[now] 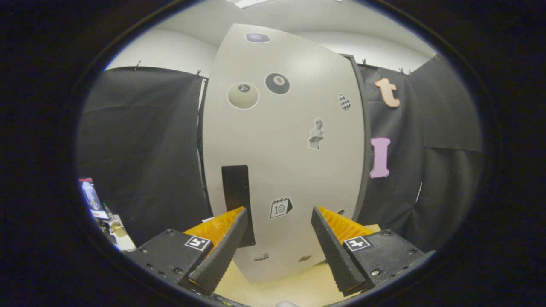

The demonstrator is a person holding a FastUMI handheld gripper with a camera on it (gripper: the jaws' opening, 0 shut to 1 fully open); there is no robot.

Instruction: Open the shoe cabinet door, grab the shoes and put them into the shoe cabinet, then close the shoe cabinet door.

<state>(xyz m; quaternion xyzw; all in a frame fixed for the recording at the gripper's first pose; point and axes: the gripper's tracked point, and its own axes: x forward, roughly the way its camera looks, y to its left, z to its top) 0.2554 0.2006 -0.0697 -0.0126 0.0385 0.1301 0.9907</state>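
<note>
Ribbed pads line the inner faces of the gripper (279,221), whose two fingers stand spread wide apart with nothing held between them, hovering over a pale wooden surface (290,290). Just ahead of them rises the tall, pale grey shoe cabinet door (283,162), a flat stiff panel dotted with small stickers, and it looks shut against its frame; whether shoes already sit behind it cannot be told, so the scene fits a door awaiting opening as well as one closed again. By its look the panel is rigid and smooth, likely light enough to swing on hinges but too slick to pinch on its face. The best hold seems to be the black rectangular handle (236,192) beside the left fingertip, near the door's left edge, though its depth is hard to judge.
</note>
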